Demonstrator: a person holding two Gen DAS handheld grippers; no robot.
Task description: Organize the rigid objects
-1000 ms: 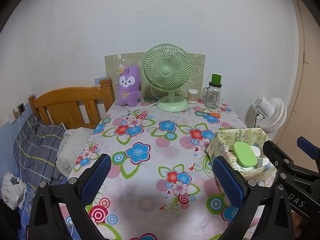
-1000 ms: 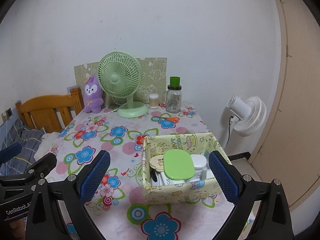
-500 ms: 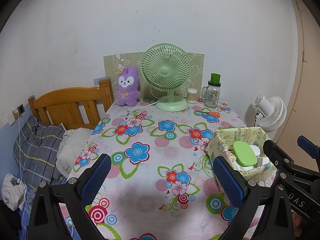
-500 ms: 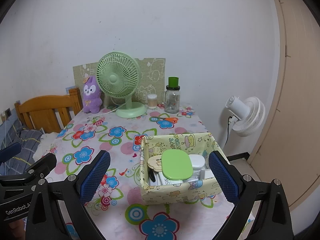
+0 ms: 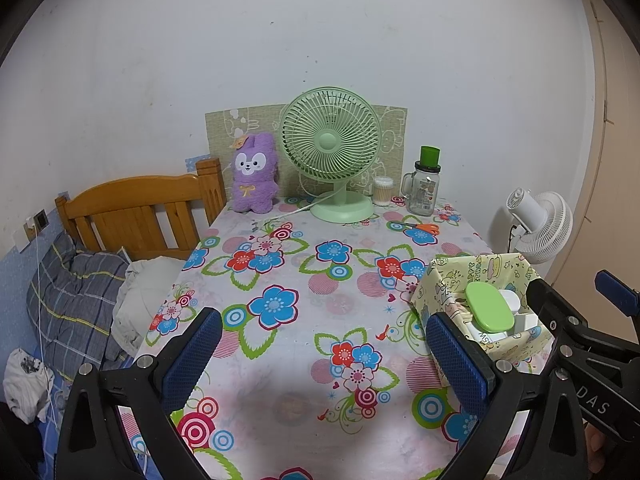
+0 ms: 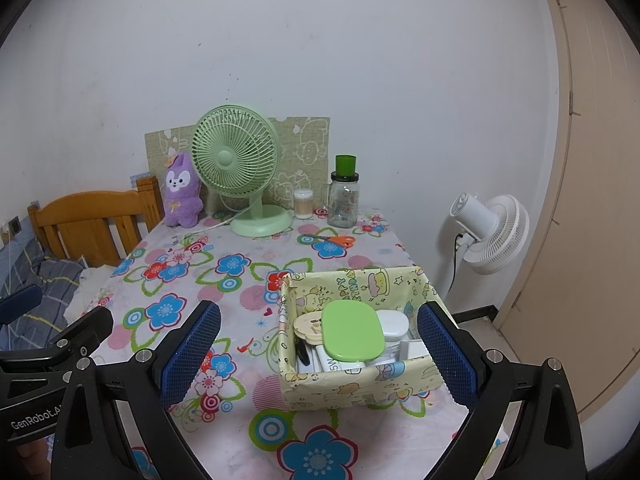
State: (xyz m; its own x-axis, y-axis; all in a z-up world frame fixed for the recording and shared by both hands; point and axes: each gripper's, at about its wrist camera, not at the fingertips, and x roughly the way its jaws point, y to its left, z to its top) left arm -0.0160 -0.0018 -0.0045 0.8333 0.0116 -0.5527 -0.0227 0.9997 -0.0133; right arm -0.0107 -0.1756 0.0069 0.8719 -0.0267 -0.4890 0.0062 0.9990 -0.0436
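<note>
One yellow cartoon-print box (image 6: pixel 356 386) holds a green oval case (image 6: pixel 352 336).

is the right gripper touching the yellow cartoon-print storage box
Apart. The right wrist view shows the right gripper open above the yellow cartoon-print storage box, holding nothing.

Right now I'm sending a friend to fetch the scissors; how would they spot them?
On the flower-print tablecloth, look at the far end near the pale green desk fan. Just in front of the glass jar with a green lid lie the orange-handled scissors, flat, the only orange thing there.
</note>
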